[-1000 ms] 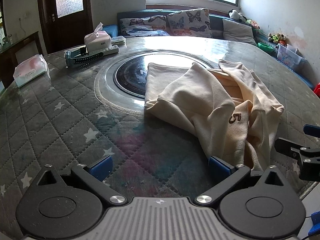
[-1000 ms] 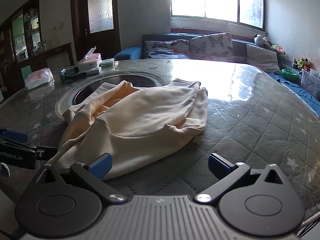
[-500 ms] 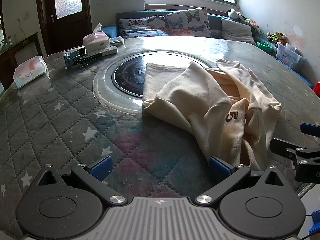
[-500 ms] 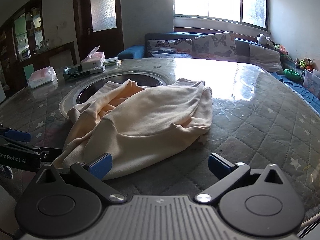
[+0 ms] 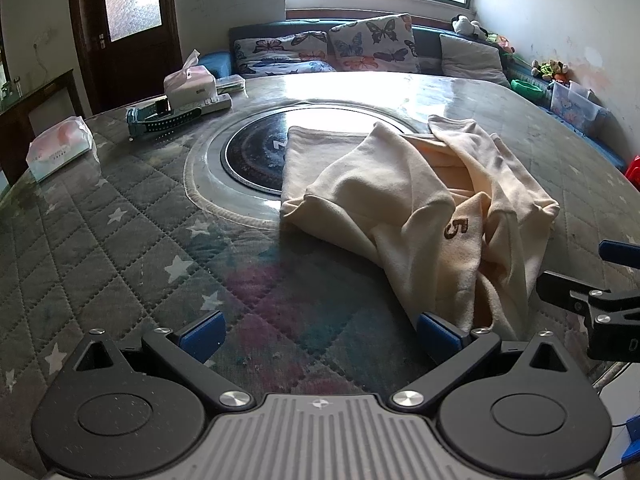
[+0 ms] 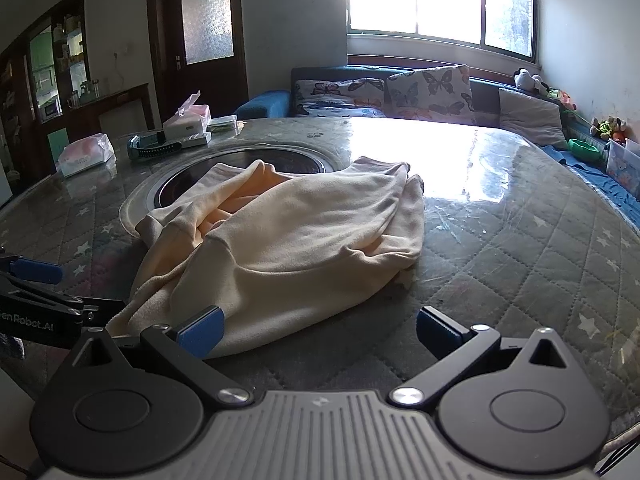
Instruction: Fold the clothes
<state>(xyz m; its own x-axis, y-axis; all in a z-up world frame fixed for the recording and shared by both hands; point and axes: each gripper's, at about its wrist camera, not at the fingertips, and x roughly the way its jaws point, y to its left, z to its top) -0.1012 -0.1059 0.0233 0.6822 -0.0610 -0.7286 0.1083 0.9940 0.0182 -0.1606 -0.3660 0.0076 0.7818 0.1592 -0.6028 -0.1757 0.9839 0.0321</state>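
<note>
Over the last second I had eased my 2 wide-open, empty grippers, left gripper (image 5: 319, 333) and right gripper (image 6: 319, 329), closer to the crumpled cream garment (image 6: 296, 240) on the counter (image 5: 120, 248), folding not yet begun.

A home living room: butterfly-cushioned sofa (image 5: 328, 46), wooden door (image 5: 124, 28), soft toys (image 5: 550, 68).

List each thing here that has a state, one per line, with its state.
Left hand-held gripper: open, empty, beside the sweatshirt.
Right hand-held gripper: open, empty, at the sweatshirt's near edge.
Sweatshirt: crumpled, unfolded, lying on the table.
Tissue box: open, tissue sticking up.
Door: shut.
</note>
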